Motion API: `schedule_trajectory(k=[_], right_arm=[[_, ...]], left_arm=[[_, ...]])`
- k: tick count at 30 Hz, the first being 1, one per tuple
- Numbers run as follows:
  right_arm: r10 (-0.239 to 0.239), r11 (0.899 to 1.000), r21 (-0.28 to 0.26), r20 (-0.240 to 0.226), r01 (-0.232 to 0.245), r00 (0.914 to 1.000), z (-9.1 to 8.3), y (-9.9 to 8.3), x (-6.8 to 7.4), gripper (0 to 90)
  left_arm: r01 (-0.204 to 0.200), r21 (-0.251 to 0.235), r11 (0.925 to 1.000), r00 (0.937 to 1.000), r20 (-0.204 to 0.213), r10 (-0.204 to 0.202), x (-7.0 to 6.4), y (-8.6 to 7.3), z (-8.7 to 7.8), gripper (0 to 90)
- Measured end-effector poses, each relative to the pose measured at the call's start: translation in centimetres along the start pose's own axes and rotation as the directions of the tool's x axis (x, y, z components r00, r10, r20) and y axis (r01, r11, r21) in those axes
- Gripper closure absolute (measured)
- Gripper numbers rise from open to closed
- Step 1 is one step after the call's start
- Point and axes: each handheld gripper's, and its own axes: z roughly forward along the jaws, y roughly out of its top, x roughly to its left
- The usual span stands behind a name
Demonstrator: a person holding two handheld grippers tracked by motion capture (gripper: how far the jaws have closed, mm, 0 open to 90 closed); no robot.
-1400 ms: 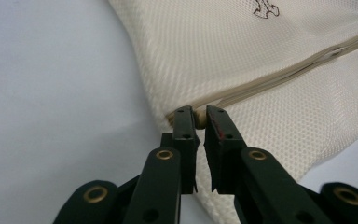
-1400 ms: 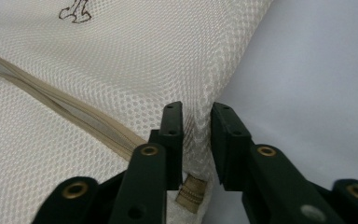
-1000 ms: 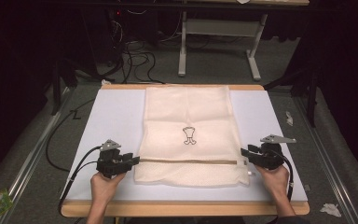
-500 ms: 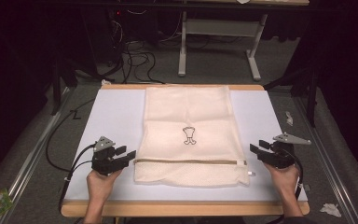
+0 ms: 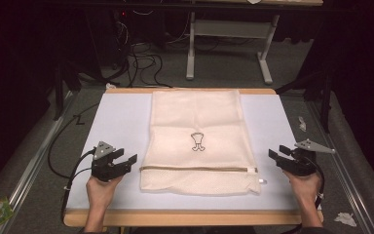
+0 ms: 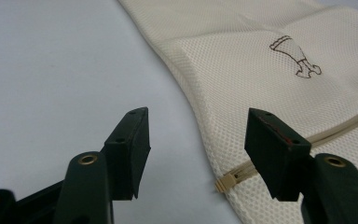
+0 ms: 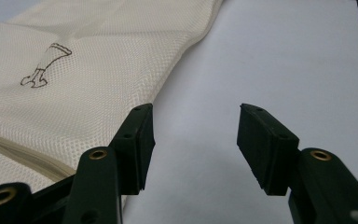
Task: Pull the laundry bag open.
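My left gripper (image 5: 129, 161) rests low over the white desk (image 5: 117, 122), held in my left hand (image 5: 100, 187) just beside the left edge of the cream mesh bag (image 5: 197, 124). Its jaws stand apart and hold nothing. In the left gripper view, the left gripper (image 6: 196, 140) points at the bag's near left corner, where the end of the zipper (image 6: 228, 179) lies on the mesh bag (image 6: 270, 79) between the jaw tips and slightly below them, without contact.

My right gripper (image 5: 275, 155) sits near the right edge of the bag, clear of the fabric, held in my right hand (image 5: 304, 187). Its jaws are likewise spread and empty. In the right gripper view, the right gripper (image 7: 196, 135) faces bare desk (image 7: 284, 70), with the mesh bag (image 7: 98, 74) lying to the left of the jaws.

The bag lies flat at the centre of the desk, long side running away from me. A small brown printed emblem (image 5: 197, 141) marks its middle. The zipper (image 5: 199, 169) runs across its near end, pull tab (image 5: 262, 181) at the right.
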Motion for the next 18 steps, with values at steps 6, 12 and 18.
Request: schedule_trajectory(k=[6,12,18], right_arm=[[0.015,1.000,-0.006,0.007,-0.015,0.9999,-0.2,-0.2,-0.7,45.6],[0.009,1.000,0.009,0.023,-0.010,0.9997,-0.2,-0.5,-1.0,46.1],[0.024,1.000,0.004,0.037,-0.025,0.9990,-0.1,-0.7,-1.5,42.2]], left_arm=[[0.015,-0.016,0.9998,0.9990,-0.042,-0.016,0.5,-0.2,0.1,37.9],[0.022,-0.034,0.9992,0.9967,-0.077,-0.025,1.1,-0.6,0.2,36.5],[0.028,-0.033,0.9991,0.9976,-0.063,-0.030,1.7,-0.9,0.3,37.1]])
